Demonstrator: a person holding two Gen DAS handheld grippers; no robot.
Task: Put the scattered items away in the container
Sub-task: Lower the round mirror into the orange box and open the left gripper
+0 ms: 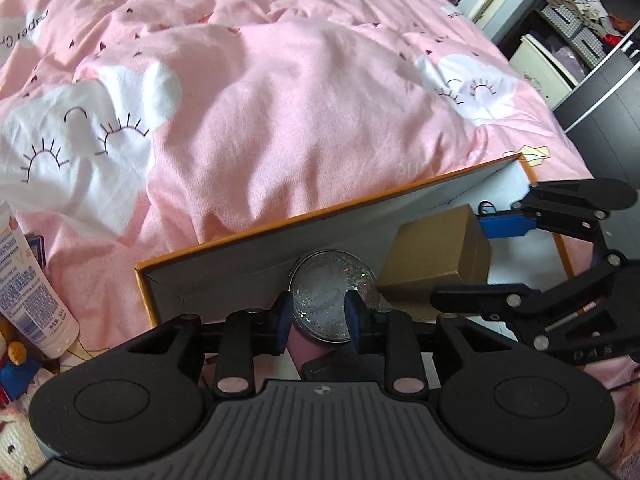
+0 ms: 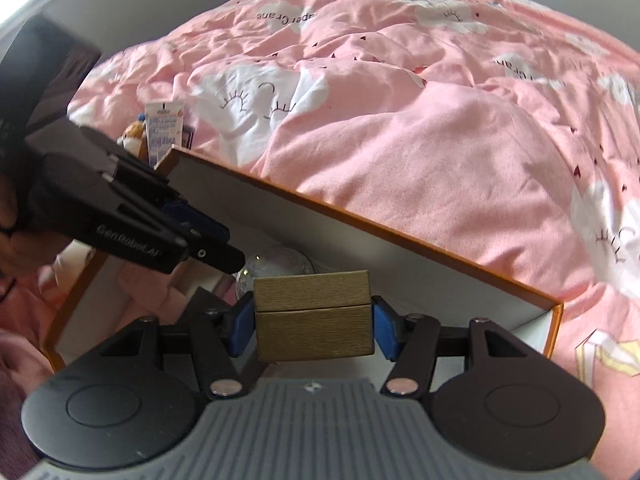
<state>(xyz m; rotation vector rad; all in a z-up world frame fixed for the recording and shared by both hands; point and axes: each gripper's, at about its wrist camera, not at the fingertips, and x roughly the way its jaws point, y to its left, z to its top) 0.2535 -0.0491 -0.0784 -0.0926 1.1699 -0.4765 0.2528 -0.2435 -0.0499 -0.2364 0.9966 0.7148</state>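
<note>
A rumpled pink duvet [image 1: 280, 100] printed with sleepy white clouds covers the bed, shelving crowding the room's far corner. An orange-rimmed cardboard container [image 1: 280, 224] lies on it. Inside, the left gripper [image 1: 318, 316] straddles a round glittery disc [image 1: 332, 300], blue pads apart, apparently clear of it. Beside it, the right gripper [image 2: 314, 326] clamps a ribbed brown box [image 2: 314, 316] just above the container's white floor.

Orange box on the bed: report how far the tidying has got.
Done: the glittery round case lies in the orange box, between the left gripper's parted pads. In hand: the right gripper clamps the brown box inside. Left: the white tube and plush toys on the pink duvet.
</note>
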